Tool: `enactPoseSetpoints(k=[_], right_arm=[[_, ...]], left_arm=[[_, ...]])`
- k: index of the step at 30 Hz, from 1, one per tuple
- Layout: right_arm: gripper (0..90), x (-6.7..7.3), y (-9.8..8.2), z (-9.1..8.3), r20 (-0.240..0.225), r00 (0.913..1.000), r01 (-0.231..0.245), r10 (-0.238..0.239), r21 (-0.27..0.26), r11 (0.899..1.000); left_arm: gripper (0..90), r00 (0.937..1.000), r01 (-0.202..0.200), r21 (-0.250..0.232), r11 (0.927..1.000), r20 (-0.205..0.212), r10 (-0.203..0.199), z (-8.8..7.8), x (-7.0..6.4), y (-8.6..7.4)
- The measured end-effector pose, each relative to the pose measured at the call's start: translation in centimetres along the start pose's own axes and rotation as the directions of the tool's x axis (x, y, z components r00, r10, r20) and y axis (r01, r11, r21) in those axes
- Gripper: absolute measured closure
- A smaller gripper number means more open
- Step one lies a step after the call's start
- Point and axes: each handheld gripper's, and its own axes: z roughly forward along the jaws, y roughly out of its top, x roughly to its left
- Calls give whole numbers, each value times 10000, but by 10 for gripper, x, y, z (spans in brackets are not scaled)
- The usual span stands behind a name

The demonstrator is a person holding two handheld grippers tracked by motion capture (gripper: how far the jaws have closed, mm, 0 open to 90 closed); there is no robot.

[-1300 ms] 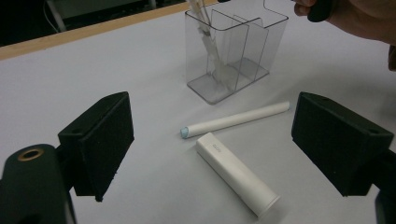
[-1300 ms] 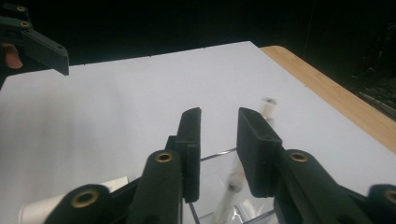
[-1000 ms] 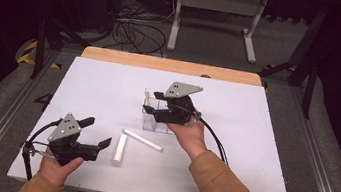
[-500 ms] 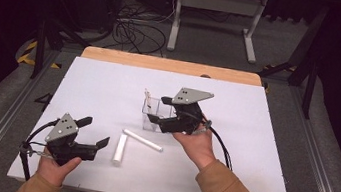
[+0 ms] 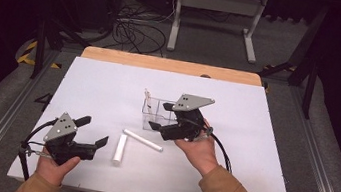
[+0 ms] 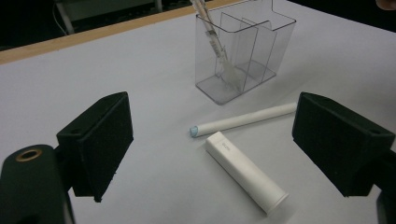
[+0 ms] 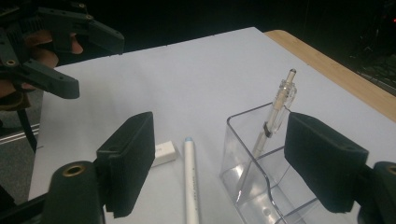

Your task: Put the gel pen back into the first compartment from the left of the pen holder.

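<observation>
Left gripper (image 5: 90,132) wide open and empty at the near edge; beyond it, short white cylindrical cap (image 5: 119,148) and slim white pen (image 5: 142,139) lying flat; farther, right gripper (image 5: 160,116), jaws just opened, empty, beside clear plastic compartmented holder (image 5: 150,115): pinch the pen mid-length.

White table (image 5: 261,154) w/ clear holder (image 5: 153,114), thin pen (image 5: 142,140), fat tube (image 5: 119,149).

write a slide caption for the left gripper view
Open left gripper faces a white tube, a thin white pen and a clear holder.
</observation>
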Motion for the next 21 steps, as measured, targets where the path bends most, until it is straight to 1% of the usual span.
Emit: enactPoseSetpoints(k=[7, 11, 15, 21], right_arm=[[249, 6, -3, 1, 90, 9997, 234, -238, 354, 9991], [250, 9, -4, 1, 129, 9996, 248, -257, 620, 9978], [249, 10, -6, 1, 139, 9996, 228, -239, 719, 9972], [246, 11, -7, 3, -42, 9999, 97, -94, 783, 9969]], left_arm=[[133, 10000, 64, -5, 10000, 11, -64, 0, 0, 0], [133, 10000, 56, -6, 10000, -15, -56, -1, 1, -1], [133, 10000, 51, 9, 10000, -31, -51, -1, 1, -1], [132, 10000, 44, 26, 10000, -42, -44, -1, 1, -1]])
